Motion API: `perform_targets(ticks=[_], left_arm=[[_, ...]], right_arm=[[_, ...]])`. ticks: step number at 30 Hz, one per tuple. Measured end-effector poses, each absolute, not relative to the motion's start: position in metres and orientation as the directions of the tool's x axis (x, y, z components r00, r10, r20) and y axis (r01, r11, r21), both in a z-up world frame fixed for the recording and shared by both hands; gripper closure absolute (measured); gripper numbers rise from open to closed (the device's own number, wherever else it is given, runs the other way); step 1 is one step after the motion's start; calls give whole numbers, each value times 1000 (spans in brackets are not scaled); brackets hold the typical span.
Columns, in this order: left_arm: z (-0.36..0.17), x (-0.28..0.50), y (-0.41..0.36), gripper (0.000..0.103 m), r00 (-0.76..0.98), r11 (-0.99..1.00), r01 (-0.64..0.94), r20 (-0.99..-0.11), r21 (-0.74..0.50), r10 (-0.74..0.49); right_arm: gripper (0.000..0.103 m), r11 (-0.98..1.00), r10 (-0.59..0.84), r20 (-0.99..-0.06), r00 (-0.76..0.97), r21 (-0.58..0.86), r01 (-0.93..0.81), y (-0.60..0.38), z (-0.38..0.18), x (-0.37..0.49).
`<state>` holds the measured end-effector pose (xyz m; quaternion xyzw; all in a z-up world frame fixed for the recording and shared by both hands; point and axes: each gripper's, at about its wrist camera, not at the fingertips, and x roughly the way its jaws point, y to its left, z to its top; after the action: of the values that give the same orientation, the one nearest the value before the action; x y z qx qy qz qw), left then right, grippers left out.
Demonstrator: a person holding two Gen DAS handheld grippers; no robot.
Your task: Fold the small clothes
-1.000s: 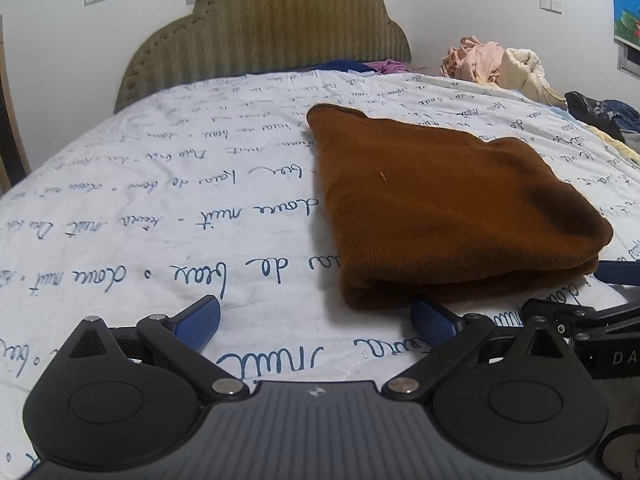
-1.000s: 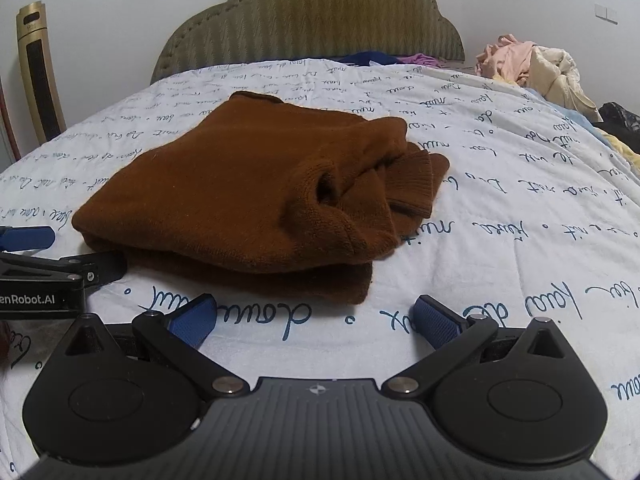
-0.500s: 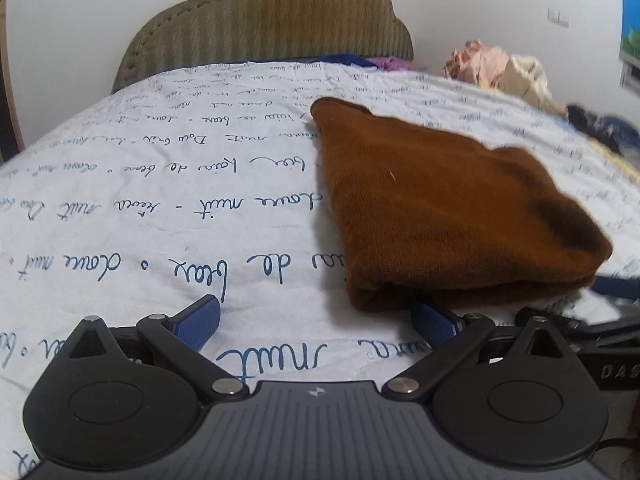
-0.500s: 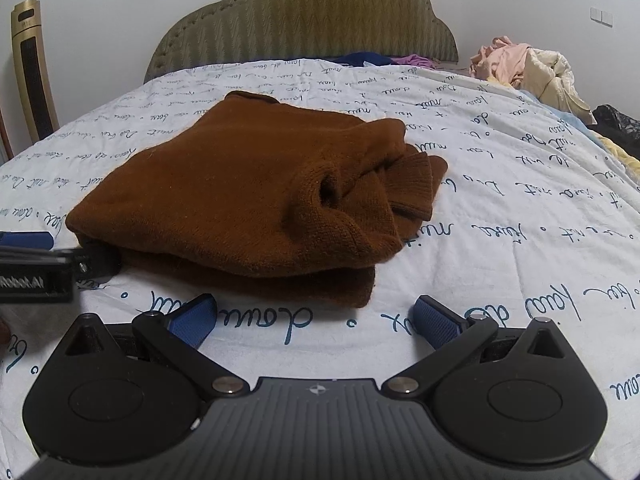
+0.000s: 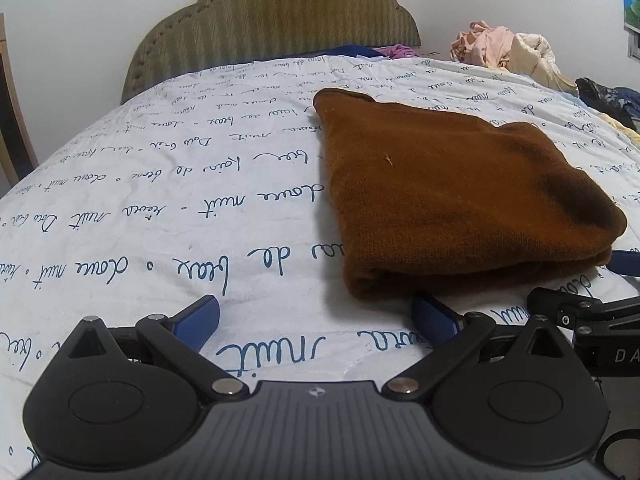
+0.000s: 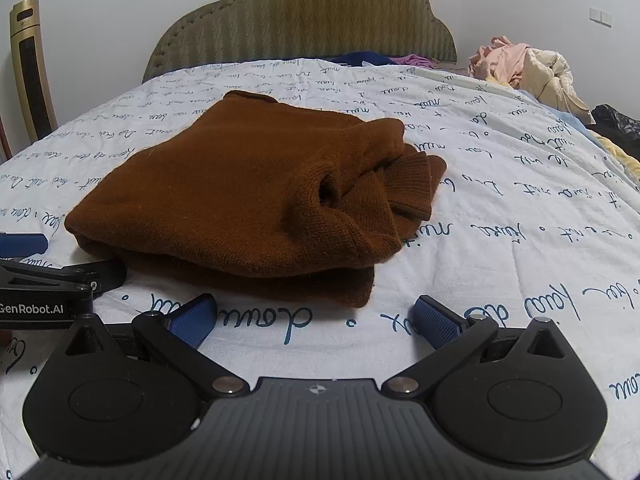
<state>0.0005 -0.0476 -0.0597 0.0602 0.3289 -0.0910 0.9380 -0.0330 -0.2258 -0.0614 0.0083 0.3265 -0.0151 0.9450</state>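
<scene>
Item: brown knit sweater [image 6: 224,192], already folded into a thick stack of layers, lying flat on the bed [image 5: 160,208] near its foot edge, headboard [image 6: 300,16] well beyond.
Loose parts: ribbed cuff or hem [image 6: 416,184] spills out at the stack's right side in the right wrist view (not tucked; which part of the garment it is cannot be told).
Left gripper [image 5: 316,316]: jaws spread wide, holding nothing; right blue pad [image 5: 434,314] sits just at the sweater's near-left corner, contact unclear.
Right gripper [image 6: 316,316]: jaws spread wide, empty, just short of the stack's near edge, apart from it.
Handling, judged: soft, limp, fairly bulky knit; light enough to lift but will sag and unfold if taken by one layer. Fuzzy surface should grip the pads well; not fragile.
Where to hold, judged: pinch through all layers at the near folded edge, one gripper toward each near corner.
Risk, judged: the loose ribbed piece may drag out.
Background: heap of other clothes [image 6: 520,64] at the bed's far right.
</scene>
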Motion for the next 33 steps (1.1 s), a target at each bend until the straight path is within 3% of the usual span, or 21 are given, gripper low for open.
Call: perform_targets(ticks=[27,33], left_arm=[[-59,0,-45,0,761,976,214,-633,35,-144],[-54,-12,-43,0,767,985,164,-634,45,-98]], right_arm=[[0,998,-56,-622,781,-16,58,-220,-60,-37],[0,992,-51,-647,761,55,113,-219,-45,-51]])
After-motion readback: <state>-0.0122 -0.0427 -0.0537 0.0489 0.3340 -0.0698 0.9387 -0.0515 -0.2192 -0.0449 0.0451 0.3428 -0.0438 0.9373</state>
